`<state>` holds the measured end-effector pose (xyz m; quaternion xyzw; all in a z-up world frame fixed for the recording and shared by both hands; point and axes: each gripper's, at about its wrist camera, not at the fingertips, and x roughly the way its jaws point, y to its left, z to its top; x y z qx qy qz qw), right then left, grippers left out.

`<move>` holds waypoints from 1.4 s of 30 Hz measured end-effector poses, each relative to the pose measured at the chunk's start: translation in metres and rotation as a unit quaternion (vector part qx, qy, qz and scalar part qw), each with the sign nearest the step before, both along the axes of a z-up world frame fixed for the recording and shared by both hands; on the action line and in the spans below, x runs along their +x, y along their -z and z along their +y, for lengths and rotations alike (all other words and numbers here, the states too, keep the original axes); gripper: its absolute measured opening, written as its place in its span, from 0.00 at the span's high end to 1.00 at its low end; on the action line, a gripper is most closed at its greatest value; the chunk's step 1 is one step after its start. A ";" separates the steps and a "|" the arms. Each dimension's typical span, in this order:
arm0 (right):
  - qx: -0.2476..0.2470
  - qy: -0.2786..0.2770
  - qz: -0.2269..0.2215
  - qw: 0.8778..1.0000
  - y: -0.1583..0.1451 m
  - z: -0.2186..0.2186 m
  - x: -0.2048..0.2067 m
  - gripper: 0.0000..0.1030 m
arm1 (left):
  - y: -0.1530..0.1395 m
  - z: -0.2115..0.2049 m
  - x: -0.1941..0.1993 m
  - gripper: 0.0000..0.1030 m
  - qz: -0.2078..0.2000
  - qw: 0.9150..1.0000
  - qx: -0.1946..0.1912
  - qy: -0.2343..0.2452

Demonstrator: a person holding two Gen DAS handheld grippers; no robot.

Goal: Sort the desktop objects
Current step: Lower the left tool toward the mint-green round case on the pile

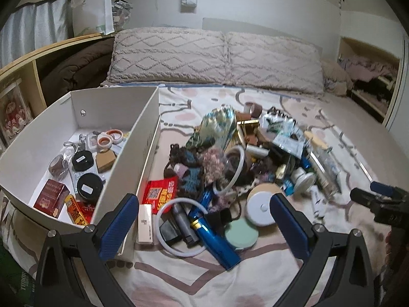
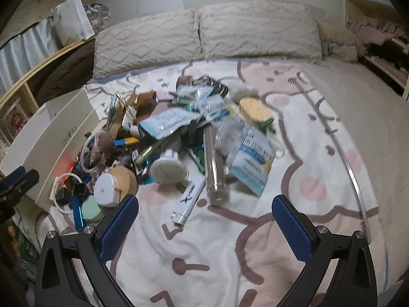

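A pile of small desktop objects (image 1: 237, 153) lies on a patterned bed sheet; it also shows in the right wrist view (image 2: 179, 133). A white box (image 1: 143, 138) at the left holds several sorted items, among them tape rolls and black tins. My left gripper (image 1: 204, 209) is open and empty just above a blue tube (image 1: 217, 240), a white ring (image 1: 163, 232) and a white round case (image 1: 260, 209). My right gripper (image 2: 204, 209) is open and empty over bare sheet, near a white stick (image 2: 190, 199) and a clear tube (image 2: 216, 168).
Two tufted pillows (image 1: 214, 56) lie across the head of the bed. A wooden shelf (image 1: 23, 76) stands at the left behind the box. A low shelf with clothes (image 2: 383, 41) is at the right. The right gripper also shows at the left wrist view's right edge (image 1: 378, 199).
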<state>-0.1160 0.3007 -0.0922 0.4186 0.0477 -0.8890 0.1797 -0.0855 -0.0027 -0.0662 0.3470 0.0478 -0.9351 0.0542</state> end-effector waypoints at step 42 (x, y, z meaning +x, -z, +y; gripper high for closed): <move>-0.096 -0.032 -0.099 0.990 0.041 -0.002 -0.007 0.00 | 0.087 0.052 -0.036 0.42 -0.116 0.969 0.111 0.189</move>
